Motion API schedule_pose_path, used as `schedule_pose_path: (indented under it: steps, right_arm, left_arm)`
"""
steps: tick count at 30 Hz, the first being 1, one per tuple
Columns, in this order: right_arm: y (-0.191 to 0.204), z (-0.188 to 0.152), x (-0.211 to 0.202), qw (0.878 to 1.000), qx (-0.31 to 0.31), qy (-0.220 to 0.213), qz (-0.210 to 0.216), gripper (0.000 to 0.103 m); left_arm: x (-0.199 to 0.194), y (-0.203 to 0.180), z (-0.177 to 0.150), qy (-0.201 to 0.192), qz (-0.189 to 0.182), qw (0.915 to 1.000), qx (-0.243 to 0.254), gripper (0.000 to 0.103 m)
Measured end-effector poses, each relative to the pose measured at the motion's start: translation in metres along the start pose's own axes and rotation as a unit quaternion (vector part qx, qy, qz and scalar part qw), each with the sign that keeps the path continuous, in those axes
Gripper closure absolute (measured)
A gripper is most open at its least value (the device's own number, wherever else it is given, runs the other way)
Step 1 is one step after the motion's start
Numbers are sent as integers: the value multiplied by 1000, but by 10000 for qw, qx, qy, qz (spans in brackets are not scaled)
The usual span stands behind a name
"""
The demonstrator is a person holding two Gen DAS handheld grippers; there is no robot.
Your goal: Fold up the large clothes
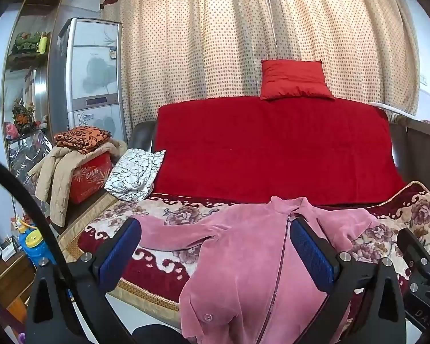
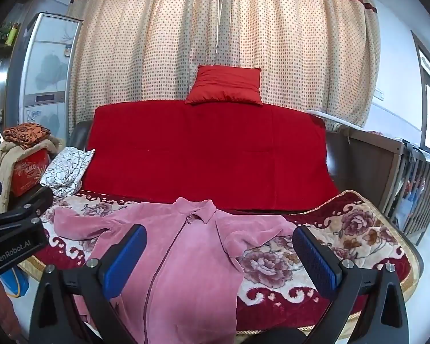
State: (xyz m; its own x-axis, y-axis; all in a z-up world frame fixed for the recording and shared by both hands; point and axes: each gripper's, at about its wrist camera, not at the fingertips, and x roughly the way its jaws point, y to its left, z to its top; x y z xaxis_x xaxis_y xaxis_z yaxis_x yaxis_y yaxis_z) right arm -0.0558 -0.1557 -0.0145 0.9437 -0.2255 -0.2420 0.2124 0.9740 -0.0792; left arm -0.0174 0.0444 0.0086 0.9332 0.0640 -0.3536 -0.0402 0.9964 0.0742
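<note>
— Jacket first: where does it lie from each claw?

— Start at the left claw (image 1: 215, 246). Its blue pads stand wide apart, nothing between them, hovering just above the pink jacket (image 1: 243, 258). The zip runs almost straight away from it, hem nearest us, collar toward the red throw (image 1: 272, 149) on the sofa back.

— And the right claw (image 2: 219, 253)?

— Equally wide, equally empty. It frames the jacket's right half, where that sleeve (image 2: 261, 232) lies bent over the floral blanket (image 2: 344, 229).

— So the long axis points from the person to the backrest?

— Yes, hem hanging off the front edge of the seat, collar far. The other sleeve (image 1: 172, 232) stretches out to the left, nearer the left claw. I'd judge each claw takes its own side; neither has a clear lead.

— Anything in the way?

— Only a white patterned cloth (image 1: 134, 175) at the sofa's left end, well apart.
</note>
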Motion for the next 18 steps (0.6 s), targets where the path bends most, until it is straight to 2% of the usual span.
schedule_pose_path:
  steps: [11,18]
  right_arm:
    - [0,-1,-1,10000,-52,-4,-42,0]
    - [0,-6,13,9999,-79,112,-81,0]
  left_arm:
    - [5,0,-1,51,-46,10000,21,0]
    - [25,-3,-6,360,-176,9992,-42,0]
